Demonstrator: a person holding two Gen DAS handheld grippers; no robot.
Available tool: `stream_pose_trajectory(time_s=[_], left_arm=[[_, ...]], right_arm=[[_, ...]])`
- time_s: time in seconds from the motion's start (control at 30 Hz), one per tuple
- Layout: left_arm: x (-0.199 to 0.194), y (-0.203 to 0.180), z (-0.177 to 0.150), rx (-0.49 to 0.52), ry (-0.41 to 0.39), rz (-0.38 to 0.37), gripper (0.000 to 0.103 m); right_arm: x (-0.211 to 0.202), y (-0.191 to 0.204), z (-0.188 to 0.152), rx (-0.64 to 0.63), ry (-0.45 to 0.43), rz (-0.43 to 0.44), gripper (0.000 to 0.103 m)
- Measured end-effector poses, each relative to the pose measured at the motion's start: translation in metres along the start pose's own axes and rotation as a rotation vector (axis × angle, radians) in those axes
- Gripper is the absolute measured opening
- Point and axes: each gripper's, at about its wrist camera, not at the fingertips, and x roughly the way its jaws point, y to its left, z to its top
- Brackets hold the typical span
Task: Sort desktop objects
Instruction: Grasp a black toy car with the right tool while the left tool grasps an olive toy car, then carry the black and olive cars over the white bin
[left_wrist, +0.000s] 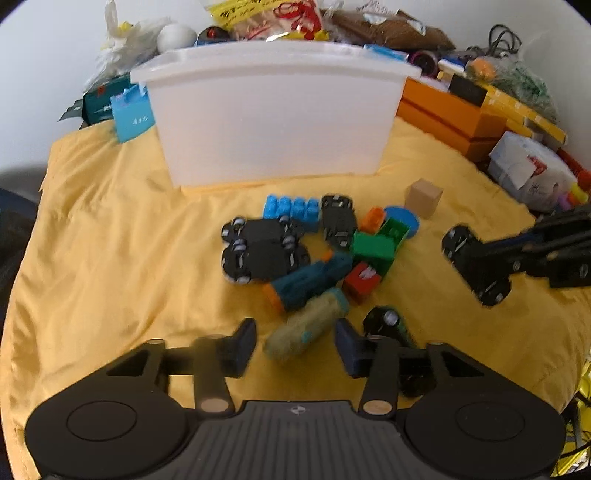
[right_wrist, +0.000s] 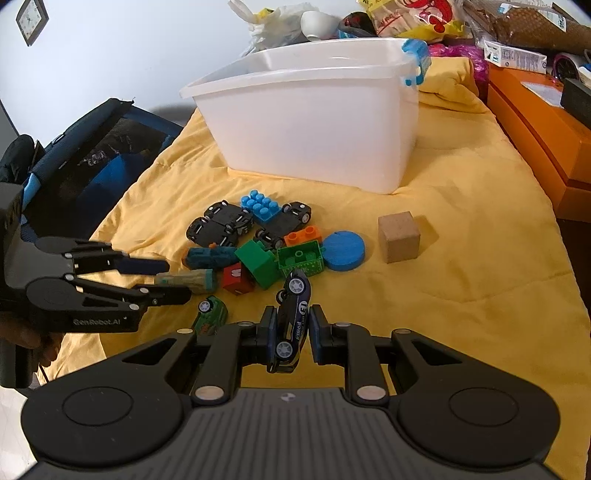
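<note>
Toy car (right_wrist: 291, 325) pinched sideways in right gripper (right_wrist: 291, 328) fingers, looks rigid, slick-bodied, wheels may roll. Left gripper (left_wrist: 295, 343) fingers spread around felt tube (left_wrist: 306, 325), soft, squashy; grab mid-body.

Left gripper (left_wrist: 295, 345) at bottom centre, fingers spread wide, a fuzzy green cylinder (left_wrist: 306, 325) lying between the tips. Just right of it, a green toy car (left_wrist: 391, 323). Mid-frame pile on the yellow cloth (left_wrist: 92, 240): upturned black toy cars (left_wrist: 264, 249), blue studded brick (left_wrist: 291, 210), green block (left_wrist: 376, 245), red block (left_wrist: 362, 282). White bin (left_wrist: 273, 114) at upper centre. Right gripper (left_wrist: 524, 254) enters from the right edge, clamping an upturned toy car (left_wrist: 476, 264).
</note>
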Motion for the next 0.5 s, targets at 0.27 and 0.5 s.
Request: stream_pose_trajectory(time_s=[0.27, 0.5], left_arm=[[0.014, -0.006, 0.002, 0.044, 0.055, -0.034, 0.041], [-0.014, 0.003, 0.001, -0.031, -0.012, -0.026, 0.037]], right_arm=[[-0.001, 0.000, -0.003, 0.002, 0.003, 0.001, 0.021], [-0.010, -0.002, 0.000, 0.013, -0.024, 0.000, 0.021]])
